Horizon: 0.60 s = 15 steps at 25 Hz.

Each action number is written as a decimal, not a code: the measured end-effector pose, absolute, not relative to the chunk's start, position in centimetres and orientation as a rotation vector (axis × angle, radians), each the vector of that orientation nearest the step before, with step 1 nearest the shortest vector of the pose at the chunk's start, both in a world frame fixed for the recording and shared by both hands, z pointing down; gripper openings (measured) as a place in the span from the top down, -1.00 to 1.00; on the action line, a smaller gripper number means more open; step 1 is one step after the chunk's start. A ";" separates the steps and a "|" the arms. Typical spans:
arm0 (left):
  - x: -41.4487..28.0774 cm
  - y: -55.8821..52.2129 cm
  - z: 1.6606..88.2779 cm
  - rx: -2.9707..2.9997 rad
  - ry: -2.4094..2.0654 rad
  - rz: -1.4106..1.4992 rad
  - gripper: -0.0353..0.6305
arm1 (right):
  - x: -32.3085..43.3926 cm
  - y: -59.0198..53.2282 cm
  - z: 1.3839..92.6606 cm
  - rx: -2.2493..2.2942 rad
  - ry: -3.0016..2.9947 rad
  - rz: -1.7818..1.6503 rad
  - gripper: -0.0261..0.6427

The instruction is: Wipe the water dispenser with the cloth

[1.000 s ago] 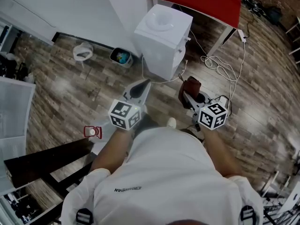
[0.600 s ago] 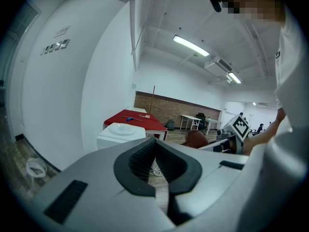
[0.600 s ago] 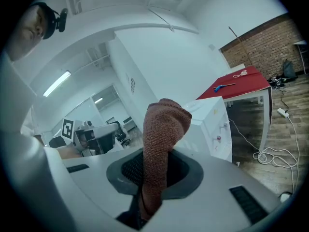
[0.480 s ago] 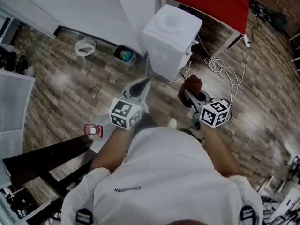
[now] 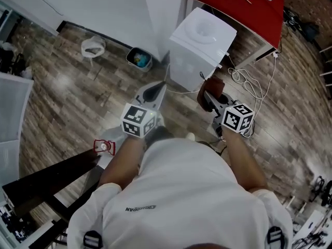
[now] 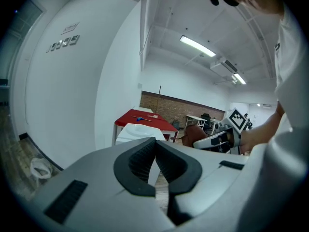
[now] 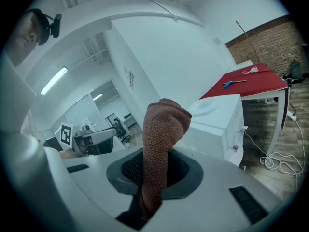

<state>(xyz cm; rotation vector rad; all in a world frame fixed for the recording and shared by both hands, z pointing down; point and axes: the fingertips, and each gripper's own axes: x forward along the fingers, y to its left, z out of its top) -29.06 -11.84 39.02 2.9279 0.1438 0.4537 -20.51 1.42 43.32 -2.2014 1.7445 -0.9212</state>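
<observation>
Dispenser (image 5: 203,45) has drifted to upper right of the head view within 1 s: approach under way, no wiping yet. Right tongs (image 5: 208,98) clamp the cloth (image 7: 161,139), near the dispenser but apart. Left tongs (image 5: 153,93) closed, empty.

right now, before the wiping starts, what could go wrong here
1. The cloth is pinched only at its lower end between the jaws of the right gripper. Its free top may fold over or pull out when pressed on the water dispenser.
2. Loose white cables lie on the floor beside the dispenser, and a step closer could snag them.
</observation>
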 end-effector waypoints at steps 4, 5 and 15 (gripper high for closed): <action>-28.1 -15.0 39.8 2.912 0.154 0.459 0.92 | -19.4 -2.0 44.5 -2.173 1.693 -0.973 0.76; -27.8 -15.8 39.7 2.913 0.161 0.452 0.92 | -19.0 -2.9 44.5 -2.174 1.679 -0.972 0.76; -26.2 -21.7 40.4 2.908 0.293 0.455 0.92 | -13.5 -12.4 42.5 -2.220 1.548 -0.873 0.76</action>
